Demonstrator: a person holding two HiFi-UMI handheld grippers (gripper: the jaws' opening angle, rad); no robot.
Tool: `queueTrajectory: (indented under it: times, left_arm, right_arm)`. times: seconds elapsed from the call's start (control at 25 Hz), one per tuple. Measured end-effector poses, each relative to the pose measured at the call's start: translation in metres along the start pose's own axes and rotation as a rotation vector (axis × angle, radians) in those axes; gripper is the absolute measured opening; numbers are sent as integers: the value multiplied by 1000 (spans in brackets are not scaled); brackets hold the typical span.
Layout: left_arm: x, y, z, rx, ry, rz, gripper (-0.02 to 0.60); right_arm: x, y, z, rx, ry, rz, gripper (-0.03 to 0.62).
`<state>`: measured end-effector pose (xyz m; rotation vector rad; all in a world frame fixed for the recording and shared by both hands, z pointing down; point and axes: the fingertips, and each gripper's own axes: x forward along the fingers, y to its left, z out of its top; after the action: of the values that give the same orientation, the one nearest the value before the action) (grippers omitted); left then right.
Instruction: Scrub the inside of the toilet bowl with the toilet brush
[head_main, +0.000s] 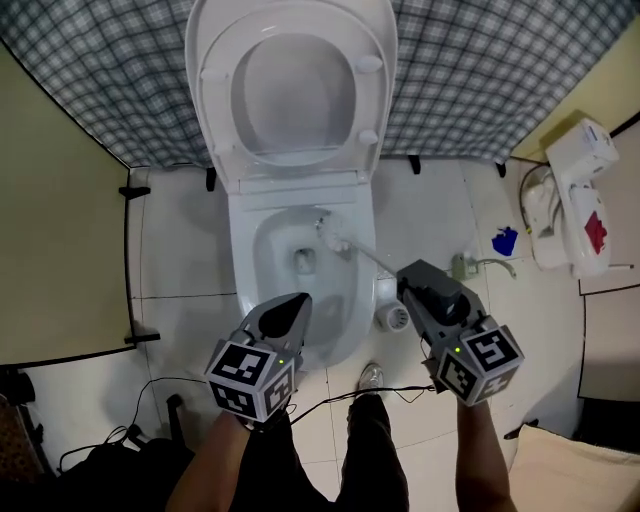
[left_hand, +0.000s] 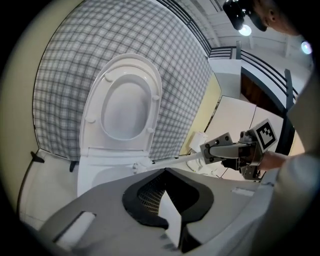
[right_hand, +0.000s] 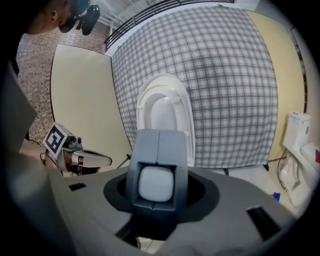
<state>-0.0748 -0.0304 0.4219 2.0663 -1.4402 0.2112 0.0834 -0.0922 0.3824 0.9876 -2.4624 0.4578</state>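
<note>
The white toilet (head_main: 290, 215) stands with lid and seat raised, its bowl (head_main: 268, 262) open below. My right gripper (head_main: 407, 281) is shut on the handle of the toilet brush (head_main: 362, 254); the handle slants up-left and the brush head (head_main: 326, 231) hangs over the back of the bowl. In the right gripper view the handle's white end (right_hand: 156, 183) sits between the jaws of the right gripper (right_hand: 157, 150). My left gripper (head_main: 297, 304) hovers over the bowl's front rim, shut and holding nothing. The left gripper view shows the left gripper (left_hand: 165, 175), with the brush handle (left_hand: 175, 161) and right gripper (left_hand: 227, 149) beyond it.
A round white brush holder (head_main: 393, 318) stands on the tiled floor right of the bowl. Further right lie a blue object (head_main: 505, 240) and a white appliance (head_main: 577, 197). Cables (head_main: 150, 395) trail at lower left. A checked curtain (head_main: 110, 80) hangs behind. The person's shoe (head_main: 370, 377) is below.
</note>
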Motion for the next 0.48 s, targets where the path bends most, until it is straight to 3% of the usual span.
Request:
queueTrajectory:
  times: [0.48]
  left_arm:
    - [-13,50,-52,-73,65,67,9]
  right_arm:
    - [87,51,-92,51,175,84,183]
